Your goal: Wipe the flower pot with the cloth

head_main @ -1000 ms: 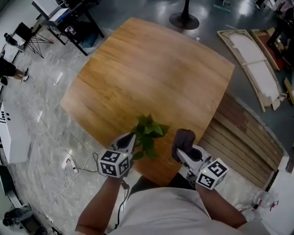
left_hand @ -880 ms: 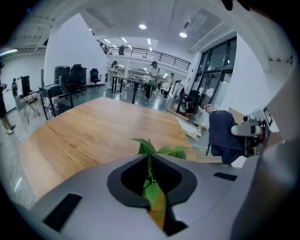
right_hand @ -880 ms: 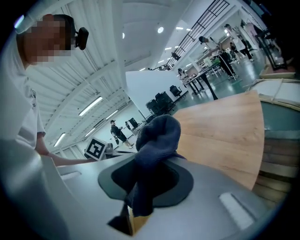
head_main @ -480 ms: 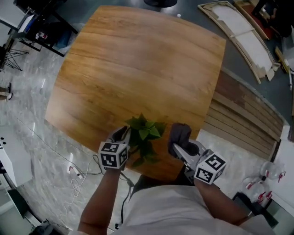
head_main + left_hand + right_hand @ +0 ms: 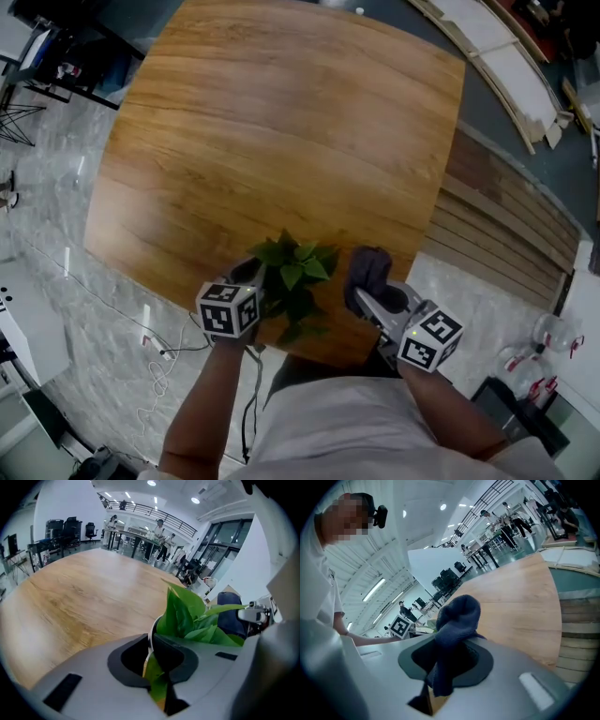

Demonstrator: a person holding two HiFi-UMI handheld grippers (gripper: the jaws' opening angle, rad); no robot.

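A small white flower pot (image 5: pixel 152 632) with a green leafy plant (image 5: pixel 294 272) sits near the front edge of the wooden table (image 5: pixel 281 141). My left gripper (image 5: pixel 251 281) is shut on the pot's rim, its jaws pinching the white edge with leaves (image 5: pixel 190 616) just beyond. My right gripper (image 5: pixel 367 298) is shut on a dark blue cloth (image 5: pixel 369 269), which bunches up above the jaws (image 5: pixel 457 616). The cloth is held just right of the plant, apart from the pot. Leaves hide most of the pot in the head view.
The table's front edge runs just under both grippers. Wooden slats (image 5: pixel 497 234) and boards lie on the floor to the right. A white cable (image 5: pixel 155 361) trails on the marble floor at left. People and desks stand far off in the hall.
The head view has shifted a little. Both grippers keep their holds, and the cloth stays just right of the plant.
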